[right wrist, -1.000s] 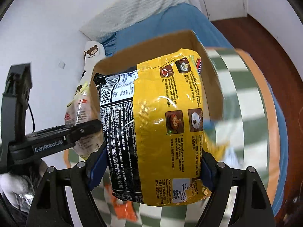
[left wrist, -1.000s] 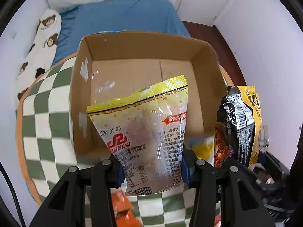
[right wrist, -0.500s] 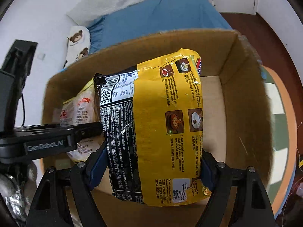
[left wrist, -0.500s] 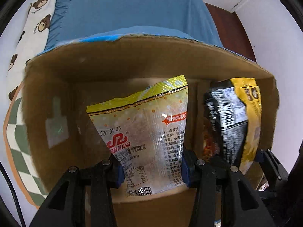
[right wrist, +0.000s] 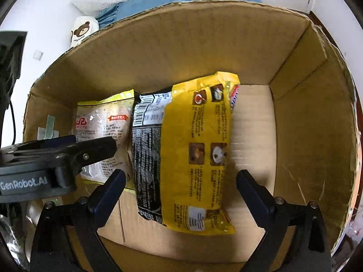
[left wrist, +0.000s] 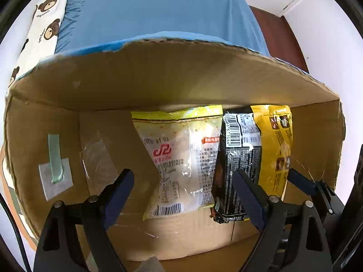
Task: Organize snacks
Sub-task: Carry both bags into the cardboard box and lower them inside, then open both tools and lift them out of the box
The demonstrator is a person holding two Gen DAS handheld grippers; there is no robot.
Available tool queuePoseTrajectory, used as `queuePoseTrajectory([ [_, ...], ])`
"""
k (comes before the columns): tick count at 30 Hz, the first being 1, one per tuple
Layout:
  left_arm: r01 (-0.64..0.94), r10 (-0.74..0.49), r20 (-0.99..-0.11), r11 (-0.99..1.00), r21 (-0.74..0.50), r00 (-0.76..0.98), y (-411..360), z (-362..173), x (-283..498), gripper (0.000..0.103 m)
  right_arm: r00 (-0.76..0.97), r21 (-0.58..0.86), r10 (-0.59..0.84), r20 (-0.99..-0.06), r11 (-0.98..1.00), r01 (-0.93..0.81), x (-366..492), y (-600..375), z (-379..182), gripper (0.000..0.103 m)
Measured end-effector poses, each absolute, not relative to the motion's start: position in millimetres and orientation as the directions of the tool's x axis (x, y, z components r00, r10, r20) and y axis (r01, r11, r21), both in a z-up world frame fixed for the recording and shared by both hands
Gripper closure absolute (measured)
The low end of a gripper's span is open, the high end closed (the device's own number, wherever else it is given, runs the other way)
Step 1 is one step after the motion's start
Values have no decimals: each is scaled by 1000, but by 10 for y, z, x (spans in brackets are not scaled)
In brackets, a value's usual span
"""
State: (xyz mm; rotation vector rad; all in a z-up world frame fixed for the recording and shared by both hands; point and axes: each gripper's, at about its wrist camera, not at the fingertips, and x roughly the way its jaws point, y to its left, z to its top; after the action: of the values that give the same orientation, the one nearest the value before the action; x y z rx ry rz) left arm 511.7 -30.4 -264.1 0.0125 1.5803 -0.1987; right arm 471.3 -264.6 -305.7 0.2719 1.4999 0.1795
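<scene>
My left gripper (left wrist: 181, 188) points down into the cardboard box (left wrist: 158, 79), and its jaws are opening: the blue pads stand wide on either side of the pale snack packet (left wrist: 181, 158) without pressing on it. That packet, clear with a yellow top seal and a red logo, lies on the box floor between the fingers, its top edge against the far wall.

My right gripper (right wrist: 179, 185) is spreading too, jaws nearly as wide as I see them go. The yellow-and-black noodle packet (right wrist: 195, 149) lies flat on the floor between its pads, with clear gaps on both sides, so nothing is held there. It sits just beside the pale packet, their long edges touching or slightly overlapping; I cannot tell which from either view.

From the right wrist view, the left gripper's black body cuts across the lower half of the pale packet and hides it. The near wall of the box is out of frame in both views. A strip of grey and green tape (left wrist: 55, 172) sticks to the left wall. Behind the box I see a blue bedsheet (left wrist: 158, 11) and a bear-print pillow (left wrist: 43, 18). The small print on both packets is too fine to read.
</scene>
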Motion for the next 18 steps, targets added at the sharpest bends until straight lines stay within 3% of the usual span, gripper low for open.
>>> queuePoseTrajectory([
  [18, 125, -97, -959, 990, -66, 265, -255, -1742, 4156, 14, 274, 159, 150, -950, 987, 9, 3752, -2589, -1921, 3],
])
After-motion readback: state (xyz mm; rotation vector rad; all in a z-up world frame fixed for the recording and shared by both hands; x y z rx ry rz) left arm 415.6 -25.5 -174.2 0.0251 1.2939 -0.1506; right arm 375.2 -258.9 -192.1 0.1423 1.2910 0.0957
